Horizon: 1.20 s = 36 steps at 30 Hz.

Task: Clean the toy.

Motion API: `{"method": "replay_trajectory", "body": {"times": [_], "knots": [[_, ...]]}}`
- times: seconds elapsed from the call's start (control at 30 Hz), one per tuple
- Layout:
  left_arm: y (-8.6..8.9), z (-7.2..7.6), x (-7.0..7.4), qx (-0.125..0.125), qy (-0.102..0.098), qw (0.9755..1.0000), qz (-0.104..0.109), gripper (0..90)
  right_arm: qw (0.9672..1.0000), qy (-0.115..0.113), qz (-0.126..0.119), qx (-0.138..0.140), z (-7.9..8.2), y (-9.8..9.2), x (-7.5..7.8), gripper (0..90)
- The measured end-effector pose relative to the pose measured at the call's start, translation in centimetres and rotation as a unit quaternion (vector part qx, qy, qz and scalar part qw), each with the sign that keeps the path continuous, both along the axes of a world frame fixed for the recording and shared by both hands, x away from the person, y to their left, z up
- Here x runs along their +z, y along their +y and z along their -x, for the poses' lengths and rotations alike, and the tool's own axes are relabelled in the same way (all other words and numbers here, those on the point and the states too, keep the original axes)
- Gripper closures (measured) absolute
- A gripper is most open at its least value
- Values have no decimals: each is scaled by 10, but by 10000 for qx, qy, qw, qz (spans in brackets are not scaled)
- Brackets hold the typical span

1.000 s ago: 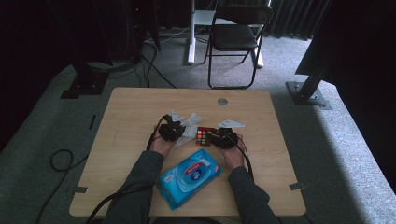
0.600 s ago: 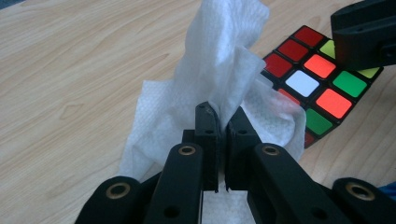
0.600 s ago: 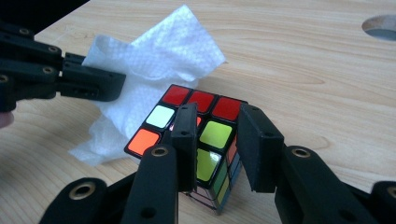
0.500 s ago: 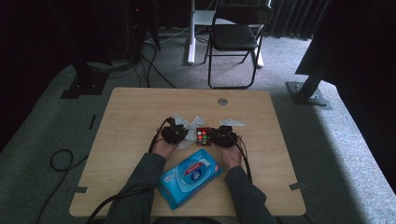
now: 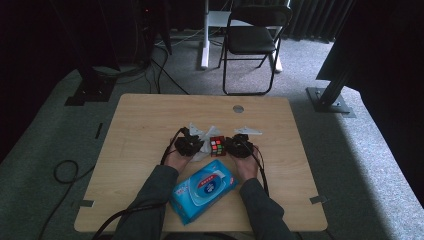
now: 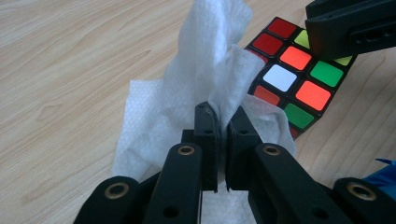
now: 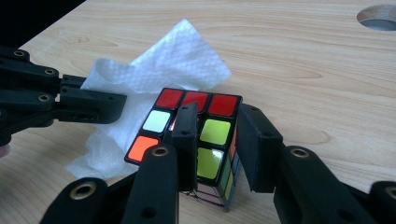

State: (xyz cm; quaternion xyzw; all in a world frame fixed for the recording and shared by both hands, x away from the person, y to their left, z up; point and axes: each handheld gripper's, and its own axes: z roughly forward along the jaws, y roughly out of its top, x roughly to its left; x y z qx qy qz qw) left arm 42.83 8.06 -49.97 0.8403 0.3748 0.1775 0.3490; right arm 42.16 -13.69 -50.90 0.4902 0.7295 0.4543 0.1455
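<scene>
The puzzle cube stands on the desk at the centre of the high view, between the two hands, with a white tissue lying against its left side. In the left gripper view the left gripper has its jaws pinched together on a fold of that tissue, at the lower middle of the frame. In the right gripper view the right gripper is clamped on one corner column of the cube, one jaw lying over the top face and the other on the side. That hold looks the weaker one: if the tissue is rubbed hard across the stickers, the cube could twist or pop out sideways. The thin tissue could also tear or slip out of the pinch. The blue wipes pack at lower centre, near the forearms, could be nudged by a sleeve.
</scene>
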Motion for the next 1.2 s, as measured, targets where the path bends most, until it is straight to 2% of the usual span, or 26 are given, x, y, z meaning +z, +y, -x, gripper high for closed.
{"method": "replay_trajectory", "body": {"times": [0.33,0.5,0.93,1.07,1.2], "knots": [[-1,1,1,-32,-3,10000,13,855,10000,-49,10,-23,1,0,-1,694],[-3,1,5,-157,-29,9999,-56,856,10000,-42,-20,-32,2,0,-2,695],[-13,-3,15,-286,-35,9996,66,861,10000,-47,-42,-29,2,0,-2,700],[-17,-5,15,-348,37,9993,161,861,10000,-47,-49,-25,2,0,-2,700],[-16,-8,12,-331,167,9992,139,860,10000,-44,-53,-19,1,-1,-2,700]]}}
